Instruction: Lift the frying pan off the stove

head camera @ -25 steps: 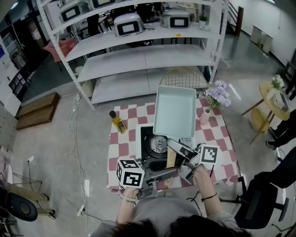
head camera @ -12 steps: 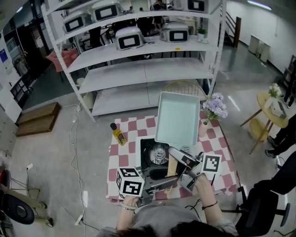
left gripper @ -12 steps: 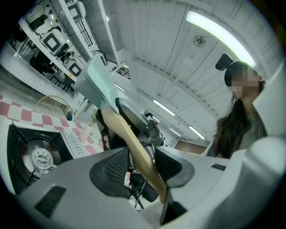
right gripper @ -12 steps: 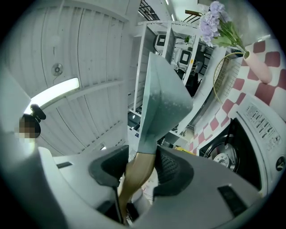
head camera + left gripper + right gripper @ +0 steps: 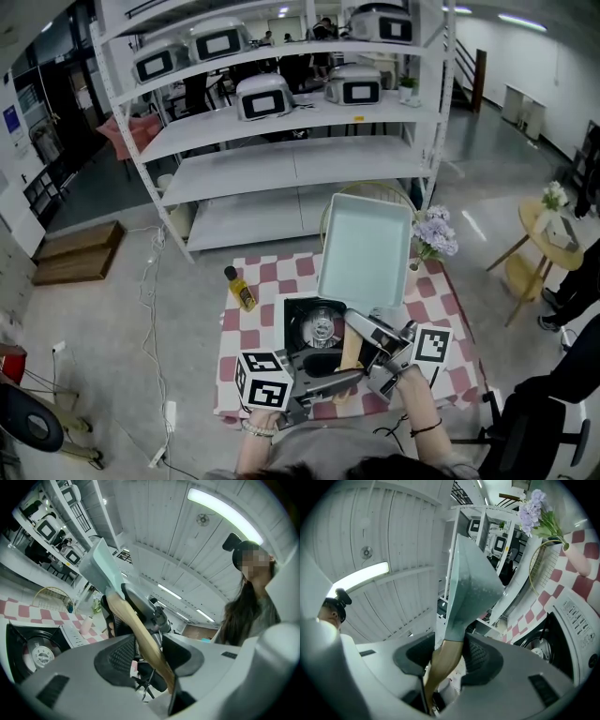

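Observation:
A rectangular mint-green frying pan (image 5: 366,248) with a wooden handle (image 5: 351,349) hangs above the black portable stove (image 5: 302,330), tilted with its far end raised. Its burner (image 5: 322,327) shows bare beneath it. My left gripper (image 5: 347,376) and right gripper (image 5: 362,330) are both shut on the handle, left nearer the handle's end. In the left gripper view the handle (image 5: 140,634) runs between the pads up to the pan (image 5: 101,566). In the right gripper view the pads clamp the handle (image 5: 440,660) just below the pan (image 5: 468,588).
A yellow oil bottle (image 5: 241,289) stands left of the stove on the red-checked tablecloth (image 5: 251,314). A vase of purple flowers (image 5: 433,234) is at the table's right rear. White shelving (image 5: 281,159) with appliances rises behind; a small round table (image 5: 539,234) stands to the right.
The pan has risen and tipped up further from the stove, uncovering more of the burner. Both grippers keep their hold on the handle.

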`<control>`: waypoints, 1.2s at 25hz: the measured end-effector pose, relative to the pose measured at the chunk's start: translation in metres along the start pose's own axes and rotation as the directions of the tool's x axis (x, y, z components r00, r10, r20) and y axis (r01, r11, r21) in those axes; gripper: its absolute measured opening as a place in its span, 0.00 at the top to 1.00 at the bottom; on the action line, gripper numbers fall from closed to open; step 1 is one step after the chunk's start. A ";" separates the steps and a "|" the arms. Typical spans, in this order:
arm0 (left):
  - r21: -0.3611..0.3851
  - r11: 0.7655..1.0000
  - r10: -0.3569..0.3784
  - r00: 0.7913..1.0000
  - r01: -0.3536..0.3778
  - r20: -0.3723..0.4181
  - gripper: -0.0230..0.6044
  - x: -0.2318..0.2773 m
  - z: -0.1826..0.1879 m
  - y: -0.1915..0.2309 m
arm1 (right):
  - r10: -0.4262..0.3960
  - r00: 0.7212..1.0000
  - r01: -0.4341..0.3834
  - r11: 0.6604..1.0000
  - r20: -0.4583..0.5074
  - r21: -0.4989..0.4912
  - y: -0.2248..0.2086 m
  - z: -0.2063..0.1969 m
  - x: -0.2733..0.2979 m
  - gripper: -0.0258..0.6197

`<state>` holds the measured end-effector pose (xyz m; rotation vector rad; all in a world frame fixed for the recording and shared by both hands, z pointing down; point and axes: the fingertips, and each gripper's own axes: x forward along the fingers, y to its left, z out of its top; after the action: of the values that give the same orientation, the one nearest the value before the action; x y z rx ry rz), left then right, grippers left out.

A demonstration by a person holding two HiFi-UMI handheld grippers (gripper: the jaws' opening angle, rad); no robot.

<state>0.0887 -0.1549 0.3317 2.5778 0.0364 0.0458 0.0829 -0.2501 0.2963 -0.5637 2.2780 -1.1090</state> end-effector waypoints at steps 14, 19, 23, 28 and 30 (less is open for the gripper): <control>0.047 0.999 0.009 1.000 -0.009 -0.004 0.67 0.005 0.011 -0.007 | 0.031 0.999 -0.030 0.999 0.017 -0.020 0.011 0.011 -0.003 0.67; 0.056 0.998 0.010 1.000 -0.010 -0.001 0.67 0.005 0.012 -0.007 | 0.039 0.999 -0.039 0.999 0.017 -0.024 0.012 0.013 -0.003 0.67; 0.058 0.998 0.010 1.000 -0.010 0.000 0.67 0.005 0.012 -0.009 | 0.042 0.999 -0.042 0.999 0.017 -0.025 0.014 0.012 -0.003 0.67; 0.058 0.998 0.010 1.000 -0.011 0.002 0.67 0.007 0.012 -0.011 | 0.044 0.999 -0.044 0.999 0.015 -0.022 0.015 0.012 -0.006 0.67; 0.056 0.998 0.010 1.000 -0.010 0.002 0.67 0.007 0.012 -0.012 | 0.044 0.999 -0.044 0.999 0.016 -0.018 0.016 0.012 -0.006 0.67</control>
<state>0.0959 -0.1507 0.3157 2.6346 0.0244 0.0476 0.0932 -0.2440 0.2787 -0.5246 2.2776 -1.0605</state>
